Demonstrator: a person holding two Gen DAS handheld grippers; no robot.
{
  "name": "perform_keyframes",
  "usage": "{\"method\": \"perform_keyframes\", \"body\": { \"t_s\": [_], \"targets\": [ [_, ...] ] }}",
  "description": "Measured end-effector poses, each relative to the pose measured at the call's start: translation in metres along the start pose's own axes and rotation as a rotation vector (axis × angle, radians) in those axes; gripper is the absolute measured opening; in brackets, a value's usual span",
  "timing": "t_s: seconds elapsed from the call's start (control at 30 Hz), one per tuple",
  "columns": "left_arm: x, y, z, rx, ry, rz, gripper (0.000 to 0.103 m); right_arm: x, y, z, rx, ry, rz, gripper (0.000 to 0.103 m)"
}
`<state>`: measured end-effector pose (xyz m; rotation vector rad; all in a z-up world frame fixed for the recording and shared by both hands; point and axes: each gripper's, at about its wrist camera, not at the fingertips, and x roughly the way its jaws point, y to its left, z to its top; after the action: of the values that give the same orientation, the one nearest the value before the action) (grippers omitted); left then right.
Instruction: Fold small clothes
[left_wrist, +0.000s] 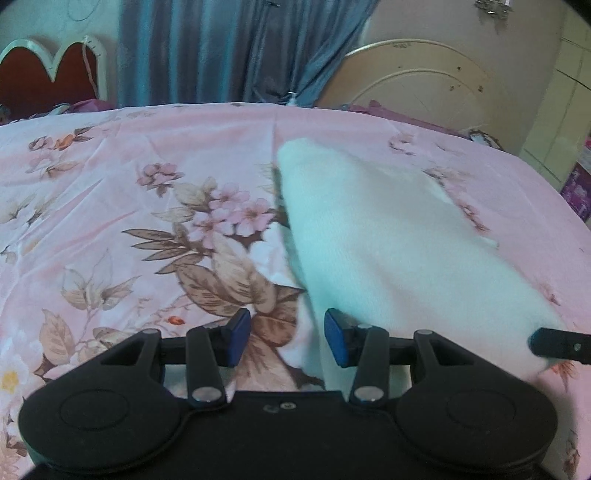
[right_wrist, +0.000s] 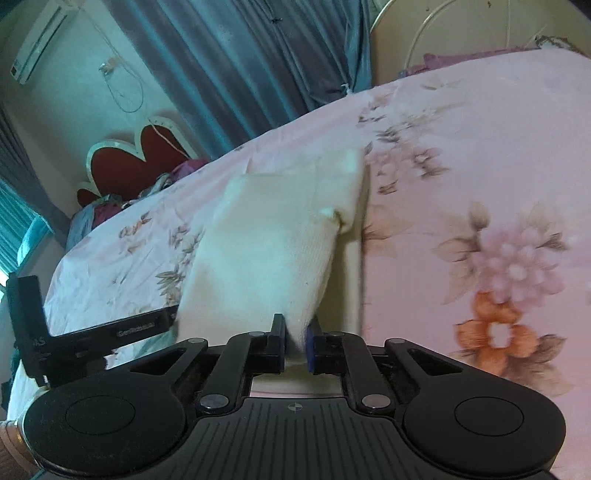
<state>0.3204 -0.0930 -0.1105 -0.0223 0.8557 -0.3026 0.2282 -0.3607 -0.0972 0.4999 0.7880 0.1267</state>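
The white knitted garment (right_wrist: 266, 243) lies on the pink floral bedspread (right_wrist: 480, 147), one near corner pinched tight between the pads of the right gripper (right_wrist: 297, 343) and raised off the bed. The left gripper (left_wrist: 287, 338) hangs partly open and empty just beside the cloth's other edge. To fold well, I would carry the held corner across low and level, keeping the edge taut; the only lettering, on the other gripper's side, blurs to something like "GenRobot".

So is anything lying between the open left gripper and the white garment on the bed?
Nothing visible. The left gripper is open over bare floral sheet, with the white garment just beside its right finger. The right gripper already pinches a corner.
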Motion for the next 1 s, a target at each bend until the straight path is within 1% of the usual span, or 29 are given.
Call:
{"method": "perform_keyframes", "body": {
  "t_s": [0.07, 0.1, 0.13, 0.23, 0.27, 0.3, 0.33, 0.4, 0.43, 0.47, 0.53, 0.57, 0.67, 0.7, 0.77, 0.8, 0.83, 0.87, 0.9, 0.93, 0.97, 1.0],
  "targets": [
    [0.003, -0.006, -0.004, 0.016, 0.013, 0.0, 0.043, 0.01, -0.012, -0.008, 0.038, 0.058, -0.008, 0.009],
    [0.007, -0.008, -0.006, 0.03, 0.023, 0.014, 0.042, 0.019, -0.016, -0.014, 0.06, 0.097, -0.009, 0.009],
    [0.01, -0.009, -0.009, 0.042, 0.032, 0.025, 0.042, 0.027, -0.019, -0.02, 0.067, 0.112, -0.014, 0.009],
    [0.011, -0.01, -0.011, 0.097, 0.03, 0.05, 0.04, 0.025, -0.017, -0.015, 0.093, 0.076, -0.026, 0.01],
    [0.011, -0.01, -0.012, 0.117, 0.035, 0.059, 0.038, 0.021, -0.015, -0.014, 0.084, 0.052, -0.033, 0.01],
    [0.011, -0.008, -0.013, 0.131, 0.041, 0.066, 0.038, 0.018, -0.014, -0.013, 0.066, 0.041, -0.051, 0.013],
    [0.01, -0.005, -0.015, 0.13, 0.04, 0.061, 0.038, 0.016, -0.012, -0.014, 0.041, 0.036, -0.075, 0.013],
    [0.007, -0.004, -0.016, 0.123, 0.044, 0.058, 0.037, 0.017, -0.01, -0.016, -0.003, 0.055, -0.104, 0.013],
    [0.006, -0.004, -0.014, 0.115, 0.049, 0.056, 0.036, 0.015, -0.01, -0.015, 0.003, 0.052, -0.106, 0.013],
    [0.002, -0.002, -0.013, 0.091, 0.05, 0.048, 0.036, 0.011, -0.011, -0.014, 0.016, 0.031, -0.111, 0.013],
    [-0.01, 0.005, -0.011, 0.022, 0.02, 0.021, 0.037, -0.002, -0.01, -0.008, 0.02, -0.034, -0.103, 0.013],
    [-0.017, 0.007, -0.009, -0.001, -0.001, 0.008, 0.037, -0.005, -0.008, -0.005, 0.005, -0.049, -0.098, 0.013],
    [-0.032, 0.002, -0.006, 0.009, -0.051, -0.037, 0.038, -0.002, 0.006, 0.002, -0.066, -0.064, -0.094, 0.013],
    [-0.034, -0.002, -0.006, 0.022, -0.057, -0.052, 0.041, 0.001, 0.01, 0.004, -0.078, -0.067, -0.086, 0.013],
    [-0.031, -0.014, -0.008, 0.054, -0.044, -0.086, 0.041, 0.012, 0.015, 0.005, -0.081, -0.052, -0.068, 0.013],
    [-0.028, -0.02, -0.011, 0.069, -0.034, -0.09, 0.041, 0.018, 0.016, 0.003, -0.085, -0.041, -0.063, 0.013],
    [-0.024, -0.024, -0.015, 0.087, -0.027, -0.077, 0.043, 0.024, 0.017, 0.002, -0.097, -0.03, -0.066, 0.013],
    [-0.018, -0.027, -0.02, 0.108, -0.003, -0.04, 0.043, 0.031, 0.018, -0.001, -0.122, -0.015, -0.086, 0.013],
    [-0.011, -0.025, -0.025, 0.098, 0.024, -0.016, 0.043, 0.041, 0.017, -0.005, -0.153, 0.013, -0.126, 0.013],
    [-0.01, -0.02, -0.029, 0.059, 0.022, -0.025, 0.045, 0.048, 0.012, -0.01, -0.169, 0.031, -0.139, 0.012],
    [-0.011, -0.018, -0.03, 0.038, 0.024, -0.025, 0.046, 0.045, 0.007, -0.013, -0.166, 0.017, -0.127, 0.012],
    [-0.012, -0.018, -0.029, 0.046, 0.025, -0.023, 0.046, 0.045, 0.006, -0.011, -0.163, 0.024, -0.125, 0.013]
  ]
}}
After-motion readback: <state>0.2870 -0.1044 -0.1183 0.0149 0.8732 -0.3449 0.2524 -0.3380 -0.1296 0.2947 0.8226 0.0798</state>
